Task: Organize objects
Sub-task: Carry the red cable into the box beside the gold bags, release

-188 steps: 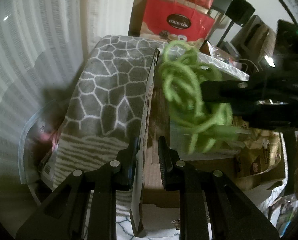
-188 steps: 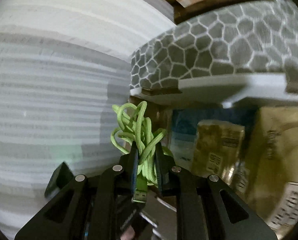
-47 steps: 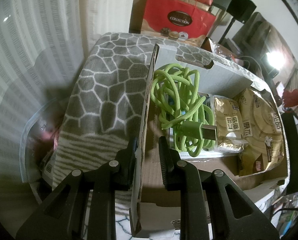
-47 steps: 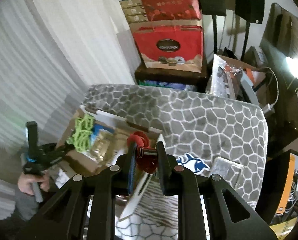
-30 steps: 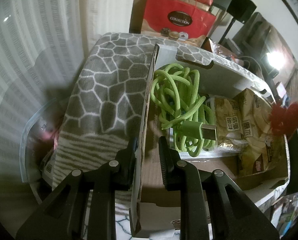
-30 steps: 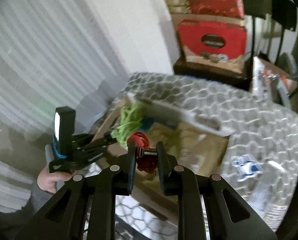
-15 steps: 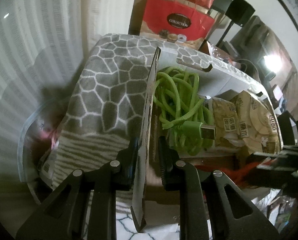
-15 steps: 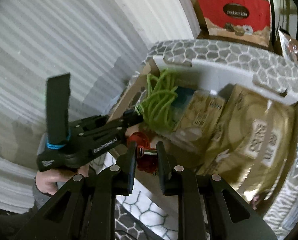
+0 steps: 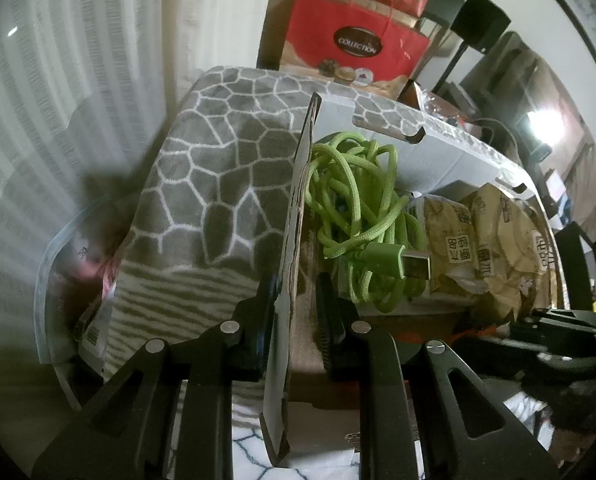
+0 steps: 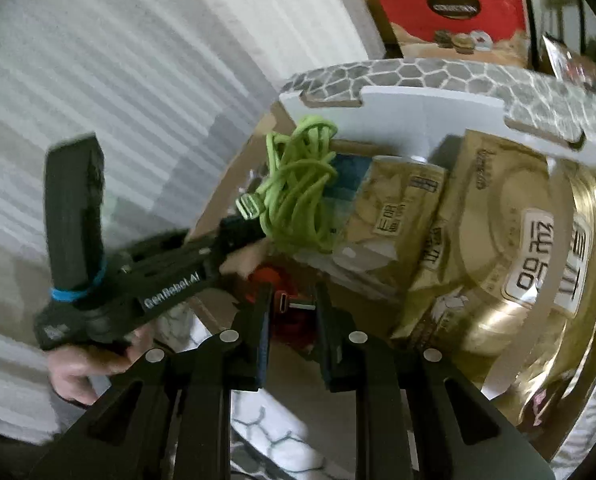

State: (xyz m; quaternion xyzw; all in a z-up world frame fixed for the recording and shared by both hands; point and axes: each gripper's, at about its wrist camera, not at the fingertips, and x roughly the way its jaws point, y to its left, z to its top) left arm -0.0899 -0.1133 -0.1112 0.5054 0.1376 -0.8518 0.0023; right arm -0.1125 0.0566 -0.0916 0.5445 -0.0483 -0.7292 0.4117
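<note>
My left hand-held gripper [image 9: 296, 308] is clamped on the side flap of the cardboard box [image 9: 294, 208], which sits on a bench under a grey honeycomb-patterned cloth [image 9: 218, 168]; pale curtains and a red gift bag [image 9: 354, 46] stand behind. My right hand-held gripper [image 10: 294, 320] grasps a red cable [image 10: 268, 280] low at the box's near edge. Inside the box, the green cable [image 9: 358, 204] lies coiled beside gold snack packets [image 10: 498, 248].

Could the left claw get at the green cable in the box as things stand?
Probably not without letting go. The left claw is clamped on the cardboard box wall. The green cable lies just ahead inside, uncovered from above, with the right claw holding a red cable nearby.
</note>
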